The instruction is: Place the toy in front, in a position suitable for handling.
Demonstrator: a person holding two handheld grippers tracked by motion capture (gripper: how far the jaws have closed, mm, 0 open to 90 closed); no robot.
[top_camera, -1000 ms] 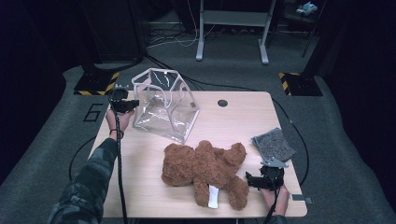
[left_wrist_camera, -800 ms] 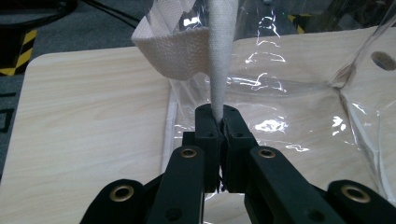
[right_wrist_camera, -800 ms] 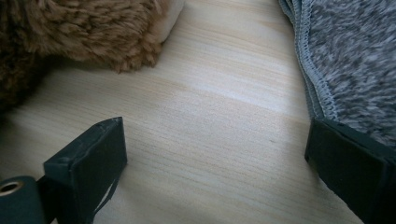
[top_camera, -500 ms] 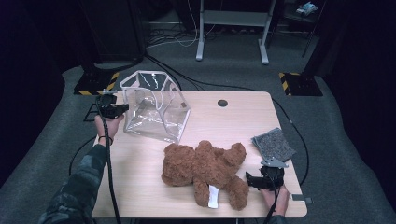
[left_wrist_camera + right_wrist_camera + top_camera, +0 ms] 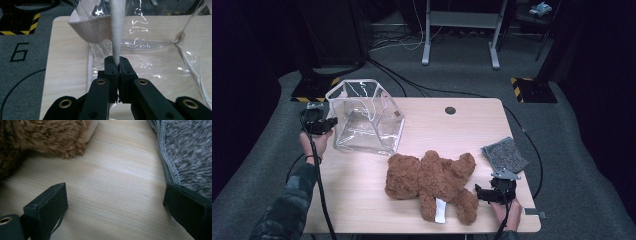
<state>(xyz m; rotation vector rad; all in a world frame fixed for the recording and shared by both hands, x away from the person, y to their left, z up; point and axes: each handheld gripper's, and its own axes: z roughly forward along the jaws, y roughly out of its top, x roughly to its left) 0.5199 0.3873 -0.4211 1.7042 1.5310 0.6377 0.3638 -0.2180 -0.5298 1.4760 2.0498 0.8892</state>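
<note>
A clear plastic bag [image 5: 364, 120] with white webbing trim stands at the table's far left corner, its mouth opening up and to the left. My left gripper [image 5: 329, 122] is at the bag's left side, past the table's edge. In the left gripper view that gripper [image 5: 118, 66] is shut on the bag's white strap [image 5: 117, 30], with the clear bag wall [image 5: 155, 57] behind it. A brown teddy bear [image 5: 432, 180] lies in the front middle. My right gripper [image 5: 479, 192] rests by the bear's leg, and its jaws stand open [image 5: 117, 202] over bare wood, between bear fur [image 5: 45, 137] and a grey cloth [image 5: 190, 152].
The grey cloth [image 5: 504, 155] lies near the wooden table's [image 5: 362, 200] right edge. A round cable hole [image 5: 450, 110] sits at the back middle. Black cables, yellow-and-black striped bases [image 5: 532, 82] and a metal stand [image 5: 459, 20] are on the floor behind.
My left gripper has moved left with the strap in it, dragging the clear bag toward the table's left edge. The right gripper, bear and cloth have stayed put.
</note>
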